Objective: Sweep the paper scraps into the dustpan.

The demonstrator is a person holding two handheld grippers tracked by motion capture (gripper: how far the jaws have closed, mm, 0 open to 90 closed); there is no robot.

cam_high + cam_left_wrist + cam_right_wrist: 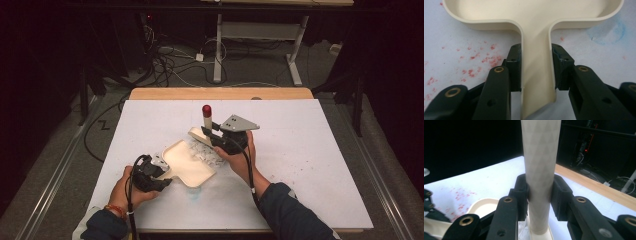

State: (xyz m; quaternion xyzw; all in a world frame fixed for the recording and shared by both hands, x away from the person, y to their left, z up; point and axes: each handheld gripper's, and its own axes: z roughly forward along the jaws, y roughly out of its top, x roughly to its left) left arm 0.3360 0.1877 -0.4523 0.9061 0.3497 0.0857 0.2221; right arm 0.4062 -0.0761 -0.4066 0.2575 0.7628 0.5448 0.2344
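A cream dustpan (187, 165) lies on the white table sheet (300, 150). My left gripper (159, 172) is shut on its flat handle (536, 75) at the pan's near-left end, one pad pressing each side. My right gripper (207, 132) is shut on the pale upright handle of a brush (206, 122), which has a red tip. The handle (540, 157) rises between the jaws of the right gripper (540, 195). The brush's pale bristles (205, 150) rest at the pan's far right rim. Part of the pan (484, 207) shows low on the left.
Red crumbs (474, 67) are scattered on the sheet left of the pan handle, and a faint blue smear (609, 32) lies to its right. A wooden table edge (220, 93) runs along the far side. Cables and desk legs (217, 50) stand on the floor beyond.
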